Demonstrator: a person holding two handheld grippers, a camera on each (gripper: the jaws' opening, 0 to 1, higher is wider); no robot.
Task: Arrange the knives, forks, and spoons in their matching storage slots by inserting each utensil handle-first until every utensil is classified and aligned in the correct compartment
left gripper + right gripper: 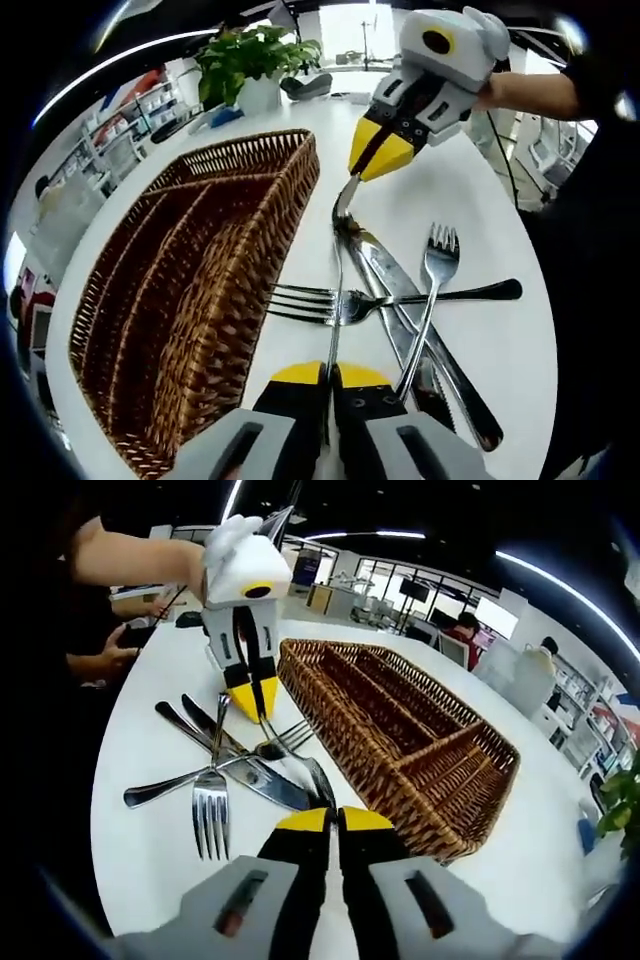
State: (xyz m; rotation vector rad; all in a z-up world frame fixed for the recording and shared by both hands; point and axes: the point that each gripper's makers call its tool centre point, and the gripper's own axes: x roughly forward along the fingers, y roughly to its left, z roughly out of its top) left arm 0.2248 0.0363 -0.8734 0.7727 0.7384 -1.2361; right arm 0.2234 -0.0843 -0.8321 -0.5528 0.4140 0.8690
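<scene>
A wicker cutlery basket (290, 225) with long empty compartments lies on the white round table (480, 210). Beside it lie two crossed forks (435, 260) and two knives (400, 300) in a loose pile. A thin steel spoon (335, 300) is held above that pile at both ends. My left gripper (332, 375) is shut on its handle. My right gripper (378, 155) pinches the far, wider end. In the right gripper view the right gripper (335, 820) holds the spoon (318, 780), the left gripper (250, 698) stands opposite, and the basket (450, 810) lies to the right.
A potted plant (255, 55) stands at the table's far edge behind the basket. A person's arm (130, 555) reaches in over the table. The loose forks (210, 810) and knives (200, 720) lie between the basket and the table edge. People sit in the background (465, 630).
</scene>
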